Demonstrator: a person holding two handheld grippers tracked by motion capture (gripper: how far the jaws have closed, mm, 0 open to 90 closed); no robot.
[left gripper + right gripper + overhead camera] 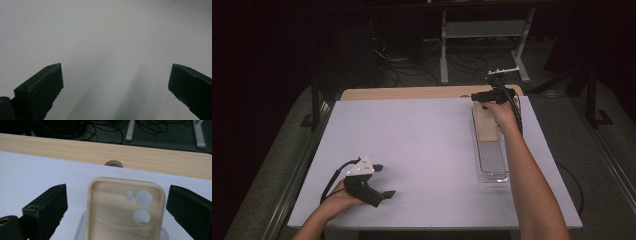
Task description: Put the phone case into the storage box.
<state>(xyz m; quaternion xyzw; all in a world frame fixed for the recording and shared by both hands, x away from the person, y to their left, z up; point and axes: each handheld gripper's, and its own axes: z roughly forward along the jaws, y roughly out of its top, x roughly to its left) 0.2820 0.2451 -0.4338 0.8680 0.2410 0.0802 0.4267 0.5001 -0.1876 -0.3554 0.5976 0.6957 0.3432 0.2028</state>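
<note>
- High view: the right gripper (488, 98) hovers at the table's (412, 135) far right corner, over the far end of a beige phone case (484, 125). The case lies in a clear tray (492, 162) along the right edge, presumably so it can be gripped across its width. The left gripper (379, 181) rests parked near the front left corner, jaws spread.
- Left gripper view: jaws wide apart, bare white table between them; it holds nothing.
- Right gripper view: jaws released and wide, straddling the phone case (125, 212) without touching it; its camera cutouts face the far edge.
</note>
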